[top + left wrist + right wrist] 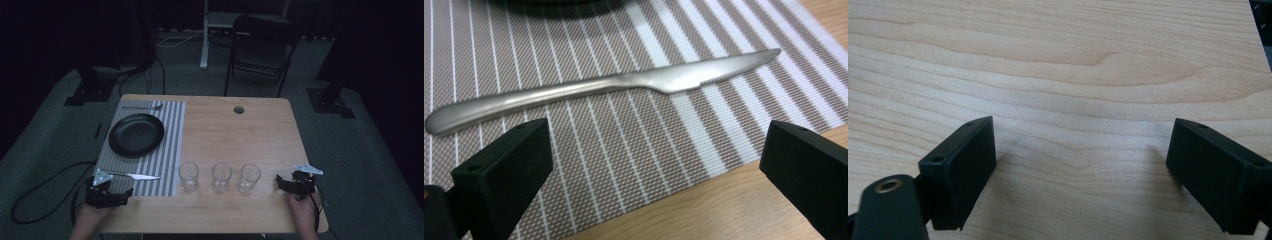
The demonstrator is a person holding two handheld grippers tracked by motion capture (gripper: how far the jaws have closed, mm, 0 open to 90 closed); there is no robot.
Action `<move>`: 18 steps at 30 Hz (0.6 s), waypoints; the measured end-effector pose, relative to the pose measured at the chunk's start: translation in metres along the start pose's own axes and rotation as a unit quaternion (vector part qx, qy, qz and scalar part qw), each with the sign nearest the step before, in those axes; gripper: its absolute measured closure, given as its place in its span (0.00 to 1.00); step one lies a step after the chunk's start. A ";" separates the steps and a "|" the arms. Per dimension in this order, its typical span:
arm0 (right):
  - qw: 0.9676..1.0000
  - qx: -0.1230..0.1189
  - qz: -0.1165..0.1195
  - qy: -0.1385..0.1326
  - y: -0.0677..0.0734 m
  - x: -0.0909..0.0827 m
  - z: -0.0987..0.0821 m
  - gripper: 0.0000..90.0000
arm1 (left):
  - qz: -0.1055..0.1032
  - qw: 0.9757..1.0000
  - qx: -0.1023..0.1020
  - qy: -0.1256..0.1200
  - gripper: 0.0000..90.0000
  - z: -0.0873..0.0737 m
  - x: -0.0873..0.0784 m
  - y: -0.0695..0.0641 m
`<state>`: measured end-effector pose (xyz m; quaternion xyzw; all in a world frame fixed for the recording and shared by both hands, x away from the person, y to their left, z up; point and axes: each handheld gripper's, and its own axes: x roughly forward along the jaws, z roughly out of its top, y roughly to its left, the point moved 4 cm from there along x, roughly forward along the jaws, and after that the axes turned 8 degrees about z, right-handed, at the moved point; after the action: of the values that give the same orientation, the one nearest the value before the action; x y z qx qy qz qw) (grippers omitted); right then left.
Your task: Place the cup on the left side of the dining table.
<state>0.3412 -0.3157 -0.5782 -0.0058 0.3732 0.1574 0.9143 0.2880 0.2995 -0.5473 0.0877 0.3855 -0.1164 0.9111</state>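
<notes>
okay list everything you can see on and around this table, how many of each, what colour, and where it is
table: one, light wood, centre of the high view
placemat: one, grey and white striped, left part of the table
plate: one, black, on the placemat
knife: one, silver, near edge of the placemat, just ahead of the left claw
fork: one, silver, far edge of the placemat beyond the plate
glasses: three, clear, in a row near the front edge, right of the placemat
chair: one, black, on the floor beyond the table
left claw: one, black, open, front left
right claw: one, black, open, over bare wood, front right
</notes>
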 end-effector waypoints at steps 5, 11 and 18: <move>1.000 0.000 0.000 0.000 0.000 0.000 0.000 0.13 | -0.014 1.000 0.010 -0.012 0.01 0.009 -0.006 -0.005; 1.000 0.000 0.000 0.000 0.000 0.000 0.000 0.13 | -0.034 0.999 0.022 -0.027 0.01 0.020 -0.013 -0.013; 1.000 0.000 0.000 0.000 0.000 0.000 0.000 0.13 | -0.050 0.997 0.038 -0.045 0.01 0.033 -0.020 -0.021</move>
<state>0.3412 -0.3157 -0.5782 -0.0057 0.3732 0.1574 0.9143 0.2913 0.2741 -0.5111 0.0972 0.3429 -0.1804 0.9167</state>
